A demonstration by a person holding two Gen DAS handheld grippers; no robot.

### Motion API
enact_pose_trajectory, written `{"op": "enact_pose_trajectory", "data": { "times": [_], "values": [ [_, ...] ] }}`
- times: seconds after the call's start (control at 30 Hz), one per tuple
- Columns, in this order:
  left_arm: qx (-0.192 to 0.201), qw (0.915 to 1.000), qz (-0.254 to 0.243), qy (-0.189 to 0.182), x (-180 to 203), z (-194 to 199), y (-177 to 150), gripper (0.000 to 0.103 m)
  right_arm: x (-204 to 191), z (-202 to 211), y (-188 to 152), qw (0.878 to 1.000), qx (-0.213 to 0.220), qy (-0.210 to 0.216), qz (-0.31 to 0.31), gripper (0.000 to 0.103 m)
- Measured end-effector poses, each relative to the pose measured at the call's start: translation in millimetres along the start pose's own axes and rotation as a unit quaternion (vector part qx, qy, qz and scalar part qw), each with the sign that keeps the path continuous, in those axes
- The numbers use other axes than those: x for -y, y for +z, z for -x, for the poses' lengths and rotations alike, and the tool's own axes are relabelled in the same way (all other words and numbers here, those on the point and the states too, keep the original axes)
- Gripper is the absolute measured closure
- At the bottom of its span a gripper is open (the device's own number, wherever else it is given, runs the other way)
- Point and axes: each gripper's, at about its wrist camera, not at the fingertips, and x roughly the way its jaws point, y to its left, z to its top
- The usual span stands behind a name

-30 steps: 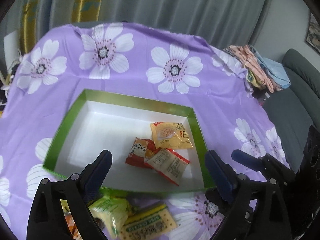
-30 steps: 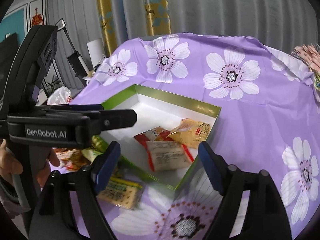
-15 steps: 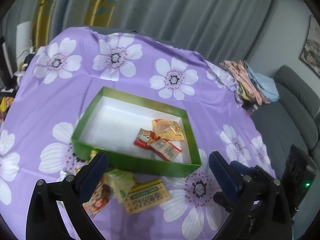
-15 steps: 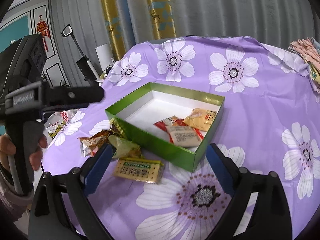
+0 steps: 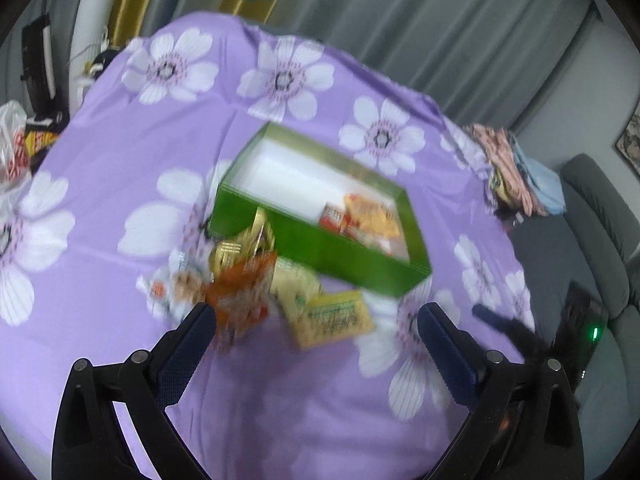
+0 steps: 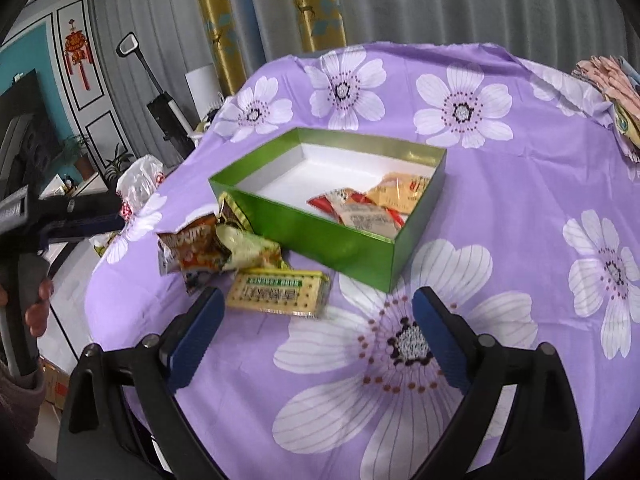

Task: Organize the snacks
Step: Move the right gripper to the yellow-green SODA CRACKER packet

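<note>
A green box (image 6: 344, 240) (image 5: 332, 252) with a white inside stands on the purple flowered cloth and holds three snack packets (image 6: 368, 204) (image 5: 364, 220) at its right end. In front of its left corner lie loose snacks: an orange packet (image 6: 192, 252) (image 5: 244, 288), a pale green packet (image 6: 248, 248), and a yellow cracker pack (image 6: 280, 292) (image 5: 332, 316). My left gripper (image 5: 312, 340) is open and empty, held back from the pile. My right gripper (image 6: 316, 332) is open and empty, just short of the cracker pack. The left gripper also shows at the left edge of the right wrist view (image 6: 80, 216).
The round table's edge (image 6: 96, 280) falls away close to the left of the snack pile. Folded clothes (image 5: 516, 168) lie at the far right edge, with a grey sofa (image 5: 600, 220) beyond. A white plastic bag (image 6: 140, 180) sits off the table's left side.
Both grippers have pulled back from above the box toward the near side of the table. The loose snacks in front of the box have come fully into view. The left view is blurred by motion.
</note>
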Motion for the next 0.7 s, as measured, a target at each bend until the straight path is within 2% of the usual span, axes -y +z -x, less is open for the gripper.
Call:
{"op": "enact_pose_trajectory", "data": {
  "times": [0.23,0.37,0.53,0.7],
  "values": [
    [-0.060,0.9973,0.012,-0.042,-7,-19,-40,0.003,-1,-16,-16,1.000,-0.030,0.009,-0.002,0.008],
    [-0.089,0.9937,0.025,-0.063,-5,-41,-52,0.003,-8,-29,-22,0.999,-0.048,0.011,0.008,0.008],
    [-0.112,0.9911,0.038,-0.061,-6,-68,-57,0.003,-15,-45,-30,0.997,-0.068,0.009,0.030,0.008],
    [-0.116,0.9899,0.048,-0.065,-5,-86,-52,0.003,-18,-60,-32,0.996,-0.075,0.021,0.039,0.009]
  ]
}}
